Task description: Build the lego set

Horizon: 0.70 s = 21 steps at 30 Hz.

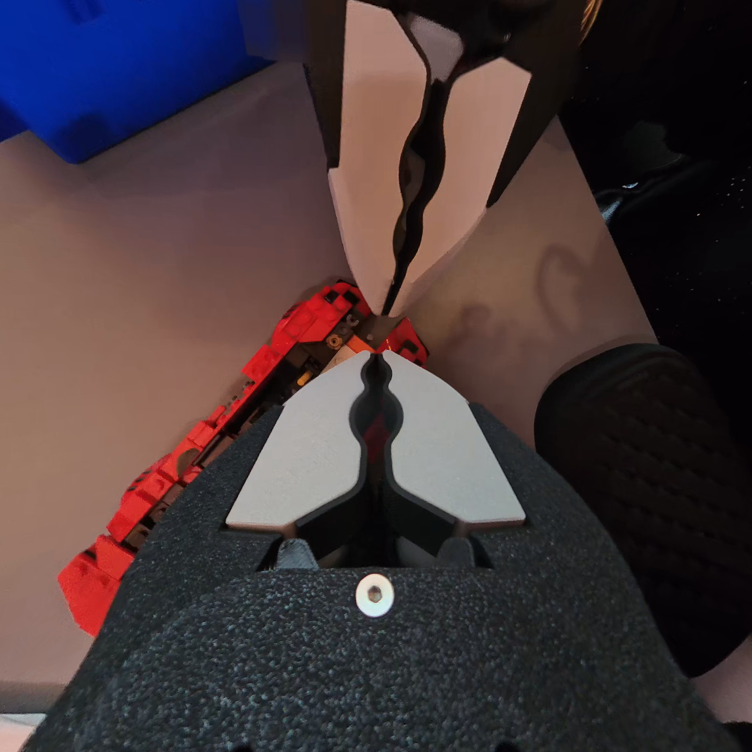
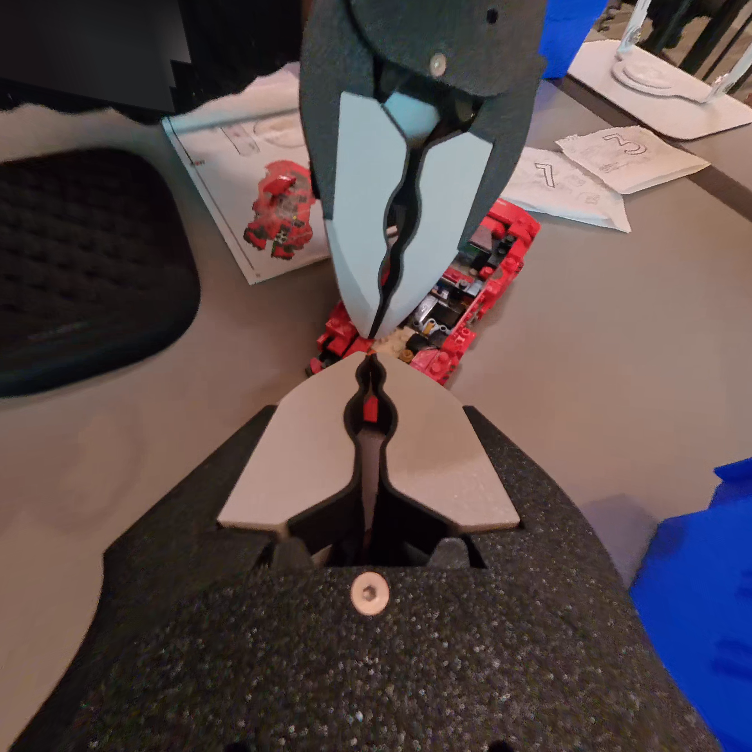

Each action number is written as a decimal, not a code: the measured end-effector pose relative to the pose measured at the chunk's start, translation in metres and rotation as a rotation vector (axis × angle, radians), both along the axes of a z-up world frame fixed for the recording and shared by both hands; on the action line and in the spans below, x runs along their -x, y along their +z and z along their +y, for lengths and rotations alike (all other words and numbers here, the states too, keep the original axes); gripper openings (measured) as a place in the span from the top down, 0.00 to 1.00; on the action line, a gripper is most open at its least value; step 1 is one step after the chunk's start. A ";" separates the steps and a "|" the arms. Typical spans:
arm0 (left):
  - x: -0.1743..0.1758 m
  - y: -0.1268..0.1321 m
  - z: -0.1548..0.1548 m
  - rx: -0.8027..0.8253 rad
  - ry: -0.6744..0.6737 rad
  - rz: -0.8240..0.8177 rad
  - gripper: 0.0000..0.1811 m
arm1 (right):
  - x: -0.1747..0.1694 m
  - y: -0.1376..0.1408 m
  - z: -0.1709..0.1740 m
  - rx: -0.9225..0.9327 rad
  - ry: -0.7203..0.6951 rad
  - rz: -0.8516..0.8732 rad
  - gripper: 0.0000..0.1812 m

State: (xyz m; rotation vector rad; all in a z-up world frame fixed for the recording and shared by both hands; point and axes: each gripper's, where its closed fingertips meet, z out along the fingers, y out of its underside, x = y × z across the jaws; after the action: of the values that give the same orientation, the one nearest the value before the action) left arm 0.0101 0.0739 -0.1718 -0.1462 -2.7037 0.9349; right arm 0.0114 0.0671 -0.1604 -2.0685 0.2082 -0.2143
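Observation:
A partly built red and black lego car (image 1: 280, 358) lies on the grey table, mostly hidden under my left gripper (image 1: 376, 357). The left gripper's jaws are closed, and its tips rest on the car's near end. My right gripper (image 1: 384, 312) comes in from the opposite side with its jaws closed too. Its tips touch a small dark plate with an orange clear piece (image 1: 376, 331) on the car. In the right wrist view the right gripper (image 2: 370, 357) and the left gripper (image 2: 376, 335) meet tip to tip over the car (image 2: 492, 276). Whether either pinches a small piece is hidden.
An open instruction booklet (image 2: 244, 195) lies behind the car. Numbered paper bags (image 2: 569, 187) lie at the back right. A black padded case (image 2: 81, 264) sits to the left and also shows in the left wrist view (image 1: 651, 508). There are blue bins (image 1: 101, 73) (image 2: 700, 590). The table edge (image 1: 602, 203) is near. My left and right fingertips are right by each other.

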 end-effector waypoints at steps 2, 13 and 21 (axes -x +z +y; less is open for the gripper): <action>0.000 -0.001 0.000 0.004 -0.002 0.001 1.00 | -0.001 0.000 0.003 -0.004 -0.010 0.046 1.00; 0.000 0.000 0.004 0.017 0.003 0.006 1.00 | -0.001 -0.008 0.016 0.055 -0.040 0.130 1.00; -0.003 0.010 0.009 0.055 0.037 0.015 1.00 | -0.003 -0.009 0.016 0.056 -0.077 0.195 1.00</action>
State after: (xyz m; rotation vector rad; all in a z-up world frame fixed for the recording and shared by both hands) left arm 0.0128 0.0825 -0.1616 -0.1000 -2.6764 1.0176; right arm 0.0145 0.0831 -0.1694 -2.1396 0.4058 -0.0658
